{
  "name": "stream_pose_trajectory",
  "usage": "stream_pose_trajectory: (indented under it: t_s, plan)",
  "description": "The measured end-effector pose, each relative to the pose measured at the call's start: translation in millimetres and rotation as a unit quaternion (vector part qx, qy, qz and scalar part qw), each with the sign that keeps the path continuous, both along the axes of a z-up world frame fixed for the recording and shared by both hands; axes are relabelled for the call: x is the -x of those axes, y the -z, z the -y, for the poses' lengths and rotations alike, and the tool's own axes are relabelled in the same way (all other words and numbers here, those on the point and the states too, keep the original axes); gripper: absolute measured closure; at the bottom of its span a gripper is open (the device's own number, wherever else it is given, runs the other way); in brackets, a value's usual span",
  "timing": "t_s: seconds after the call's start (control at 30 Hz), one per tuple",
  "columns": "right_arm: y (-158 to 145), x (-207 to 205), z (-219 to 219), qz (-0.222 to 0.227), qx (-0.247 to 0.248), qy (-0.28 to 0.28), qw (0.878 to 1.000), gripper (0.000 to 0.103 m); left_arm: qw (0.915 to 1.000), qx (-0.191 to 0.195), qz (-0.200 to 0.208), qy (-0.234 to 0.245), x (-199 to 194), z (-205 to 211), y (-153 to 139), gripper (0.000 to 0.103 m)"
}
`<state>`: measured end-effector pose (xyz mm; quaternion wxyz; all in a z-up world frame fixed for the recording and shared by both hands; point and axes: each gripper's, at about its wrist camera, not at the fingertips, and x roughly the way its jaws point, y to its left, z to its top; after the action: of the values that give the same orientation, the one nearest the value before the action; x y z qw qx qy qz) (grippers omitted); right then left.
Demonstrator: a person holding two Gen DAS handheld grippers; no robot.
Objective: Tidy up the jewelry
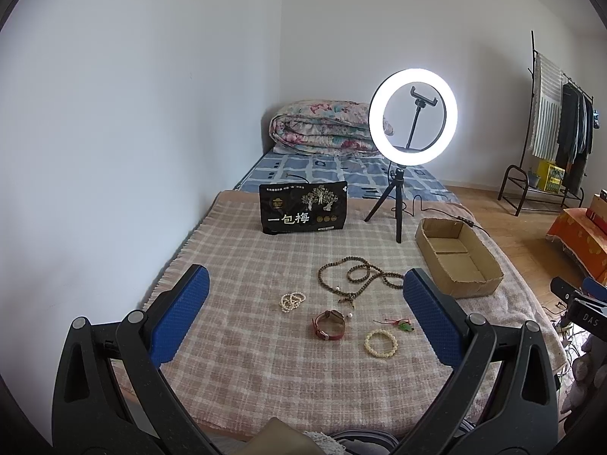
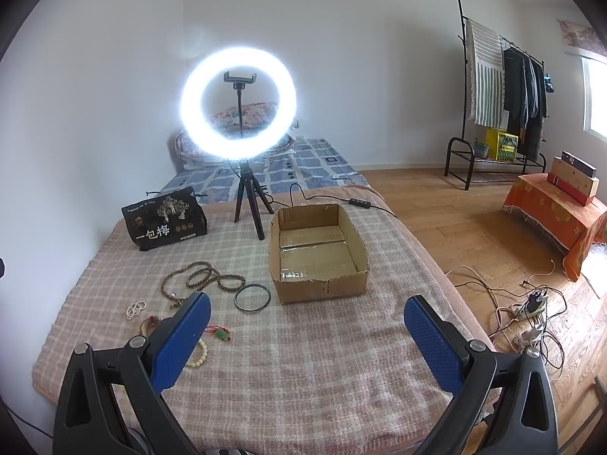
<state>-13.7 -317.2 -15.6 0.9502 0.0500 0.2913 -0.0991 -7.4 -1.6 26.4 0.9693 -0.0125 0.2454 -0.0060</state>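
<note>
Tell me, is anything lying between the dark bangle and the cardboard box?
Nothing visible. The dark bangle lies flat on the checked blanket just left of the cardboard box, with only bare blanket between them. The box's near wall is low and torn.

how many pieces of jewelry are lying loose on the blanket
7: long bead necklace, tiny pearl, pearl bracelet, watch, cream bracelet, red-green charm, dark bangle beside the box.

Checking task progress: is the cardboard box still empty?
Empty. The cardboard box shows only its bare taped floor; the jewelry lies outside on the blanket.
</note>
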Motion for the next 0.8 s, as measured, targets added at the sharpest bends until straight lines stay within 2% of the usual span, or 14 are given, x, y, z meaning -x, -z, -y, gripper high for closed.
stream_pose_trajectory:
  t_s: [0.8]
  plan:
    - [6.2,-6.7,-2.6,-0.014,-0.003,-0.008,1.000,0.000,1.0000,0.001,0.002,0.000,2.6,-1.3,3.3,0.000]
